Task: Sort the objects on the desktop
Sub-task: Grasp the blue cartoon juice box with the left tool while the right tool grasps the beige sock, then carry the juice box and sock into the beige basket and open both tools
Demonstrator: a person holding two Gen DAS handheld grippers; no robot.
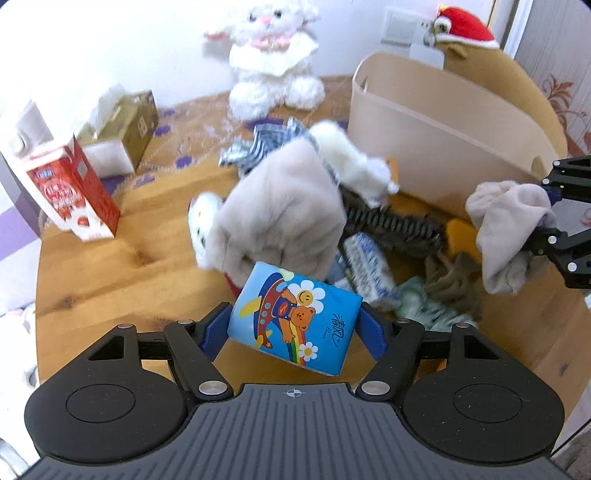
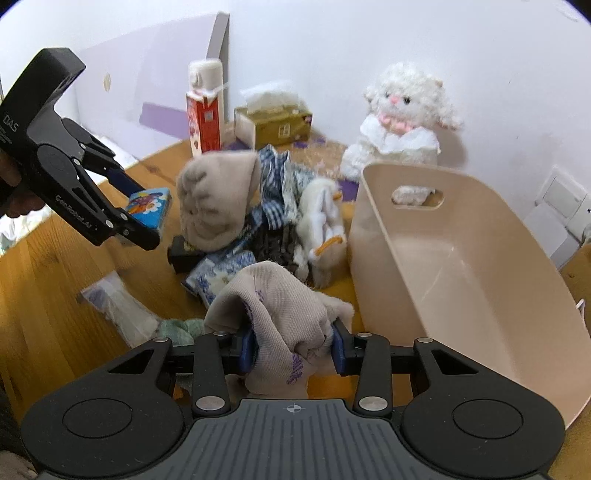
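Note:
My left gripper [image 1: 293, 326] is shut on a blue tissue pack [image 1: 293, 317] with a cartoon bear, held above the wooden table [image 1: 110, 266]; it also shows in the right wrist view [image 2: 149, 205]. My right gripper [image 2: 291, 347] is shut on a beige sock [image 2: 277, 317], which also shows at the right of the left wrist view [image 1: 509, 229]. A beige plastic bin [image 2: 461, 266] stands empty just right of the right gripper. A pile of items lies mid-table: a grey plush piece [image 1: 284, 206], a patterned tissue pack [image 1: 369, 266], checked cloth [image 1: 258, 144].
A white plush lamb [image 2: 402, 122] sits against the wall. A red milk carton [image 1: 70, 195] and a gold tissue box [image 1: 125, 129] stand at the far left. A clear plastic bag [image 2: 118, 306] lies on the table. A brown plush with red hat [image 1: 469, 33] is behind the bin.

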